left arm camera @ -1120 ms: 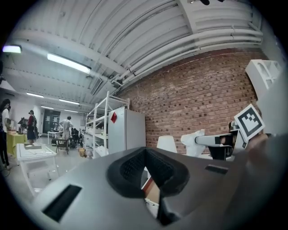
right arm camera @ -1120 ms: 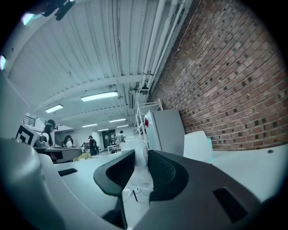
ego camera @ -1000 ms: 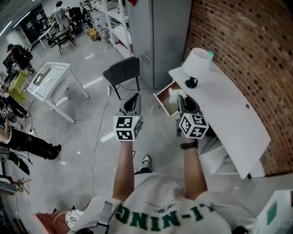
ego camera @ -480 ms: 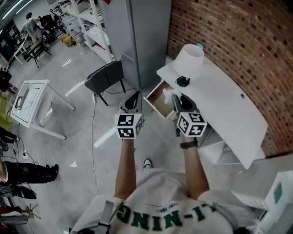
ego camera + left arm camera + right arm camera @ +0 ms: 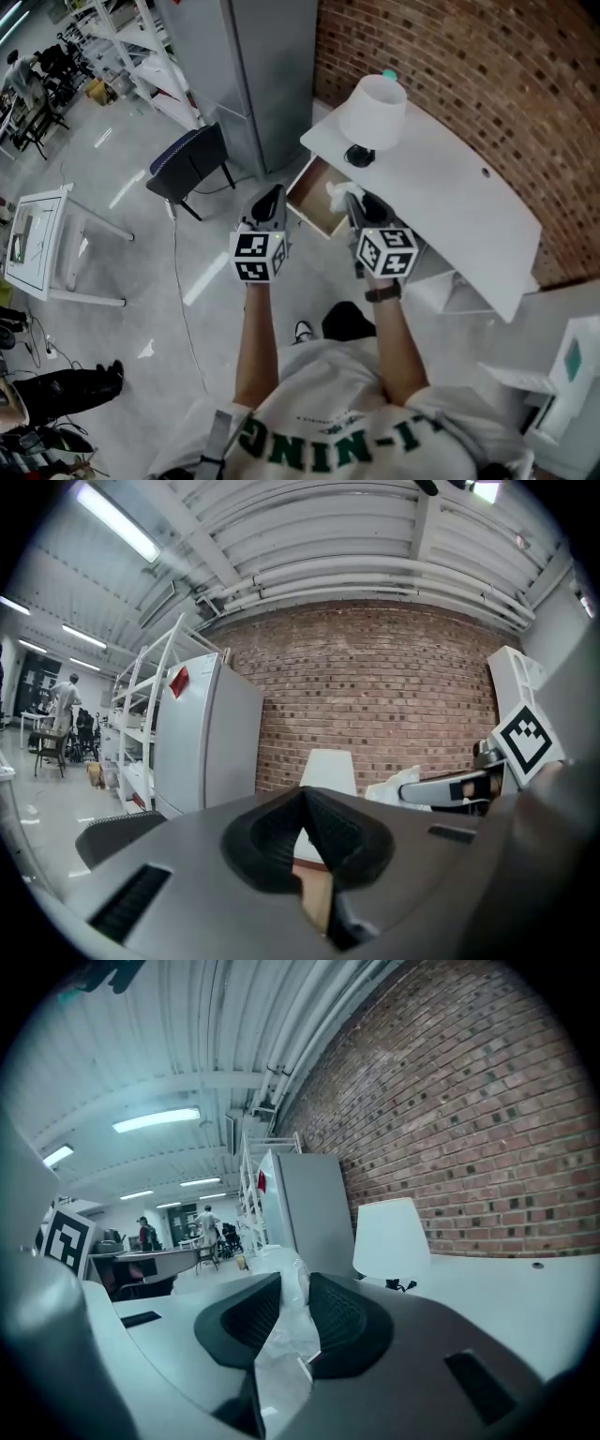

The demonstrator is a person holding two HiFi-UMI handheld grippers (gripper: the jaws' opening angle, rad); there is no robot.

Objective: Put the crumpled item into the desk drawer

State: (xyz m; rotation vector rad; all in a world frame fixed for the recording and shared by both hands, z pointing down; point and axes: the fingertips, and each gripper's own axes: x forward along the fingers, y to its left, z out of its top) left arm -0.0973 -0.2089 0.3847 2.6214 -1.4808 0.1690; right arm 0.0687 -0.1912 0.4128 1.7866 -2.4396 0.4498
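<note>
While the person has been stepping in over the last second, the desk point(image 5: 450, 197) and its open drawer point(image 5: 312, 194) have slid closer under both tools in the head view, and both tools have sunk a little towards them. The right gripper point(image 5: 351, 200) is clenched on the crumpled item point(image 5: 279, 1354), a wad of pale, thin plastic pinched between its pads and sticking out past the tips. Seen from the head, that wad now sits at the drawer's 3 o'clock edge, where a second ago it hung short of it; the steep angle makes it hard to say whether it is truly above the cavity or just in front of it. The left gripper point(image 5: 272, 199), at 9 o'clock of the right one, has its pads closed tip to tip on nothing.

For the task, this reads as the end of the carry: the drawer is already pulled out, so what remains is to lower the wad in and let go.

Counted: two grippers, one crumpled item, one open drawer, one desk. One white lamp point(image 5: 373, 111) stands at the drawer's 1 o'clock, one dark chair point(image 5: 190, 157) at its 10 o'clock, and one grey cabinet point(image 5: 253, 66) at 11.
</note>
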